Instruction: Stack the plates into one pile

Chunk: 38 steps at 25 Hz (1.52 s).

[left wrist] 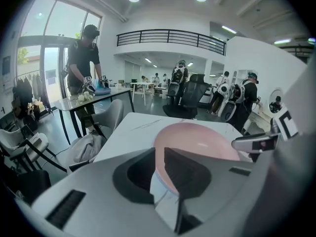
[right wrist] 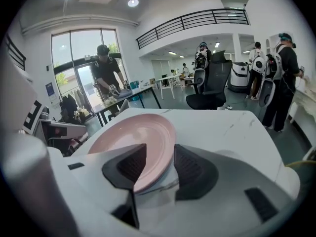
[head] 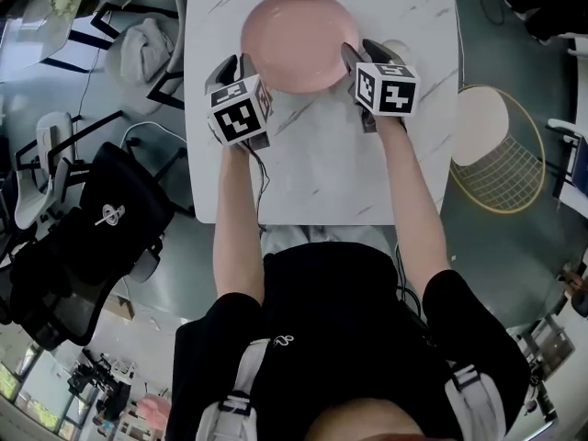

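Head view: a white marbled counter (head: 322, 173) in an office carries a round pink plate (head: 299, 39) at 12 o'clock. The left gripper (head: 235, 67) pinches its 8 o'clock rim; the right gripper (head: 360, 55) gapes loosely around the 4 o'clock rim.

Head view looks steeply down; gripper views face the shared plate (head: 299, 39) closely, seemingly from opposite sides.

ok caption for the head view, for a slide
A pink plate on a white marble table, left gripper and right gripper at its two sides
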Available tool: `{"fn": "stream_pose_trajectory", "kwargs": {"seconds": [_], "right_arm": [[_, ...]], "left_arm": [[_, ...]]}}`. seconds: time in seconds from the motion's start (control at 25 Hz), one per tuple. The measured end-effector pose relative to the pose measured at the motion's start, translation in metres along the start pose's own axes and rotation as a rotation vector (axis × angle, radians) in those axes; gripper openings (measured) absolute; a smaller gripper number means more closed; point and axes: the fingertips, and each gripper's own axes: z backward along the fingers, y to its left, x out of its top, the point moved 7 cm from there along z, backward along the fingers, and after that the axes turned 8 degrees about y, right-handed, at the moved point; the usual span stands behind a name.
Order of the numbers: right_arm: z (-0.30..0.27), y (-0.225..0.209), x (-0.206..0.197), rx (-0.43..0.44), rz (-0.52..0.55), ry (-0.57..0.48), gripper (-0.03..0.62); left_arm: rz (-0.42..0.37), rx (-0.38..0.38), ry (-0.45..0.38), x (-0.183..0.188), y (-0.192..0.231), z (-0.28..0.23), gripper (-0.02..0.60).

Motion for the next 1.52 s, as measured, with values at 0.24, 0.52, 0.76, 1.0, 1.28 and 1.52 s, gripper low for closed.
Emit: {"fn": "stream_pose_trajectory", "kwargs": {"seconds": [0.24,0.52,0.76,1.0,1.28,1.52], "right_arm": [[0.043,0.027,-0.005,0.015,-0.056,-0.171,0.153],[0.120,0.064,-0.004,0.007,-0.077,-0.396,0.143],[0.188,0.085,0.026,0.001,-0.122,-0.658,0.008],[0.229,0.127,0.047,0.077,0.019,-0.767,0.008],[0.222,0.147,0.040,-0.001,0.137,-0.651,0.008],[0.223,0.146,0.035,-0.043,0.175,-0.625,0.008]], "left_arm": [[-0.010,-0.079,-0.140,-0.008,-0.009,0.059,0.054],[-0.054,-0.137,-0.327,0.008,0.011,0.128,0.019],[0.036,-0.116,-0.460,0.032,0.047,0.187,0.017],[0.042,-0.148,-0.555,0.042,0.045,0.221,0.017],[-0.201,-0.165,-0.605,0.049,0.002,0.230,0.017],[-0.197,-0.235,-0.592,0.048,-0.010,0.223,0.017]]}}
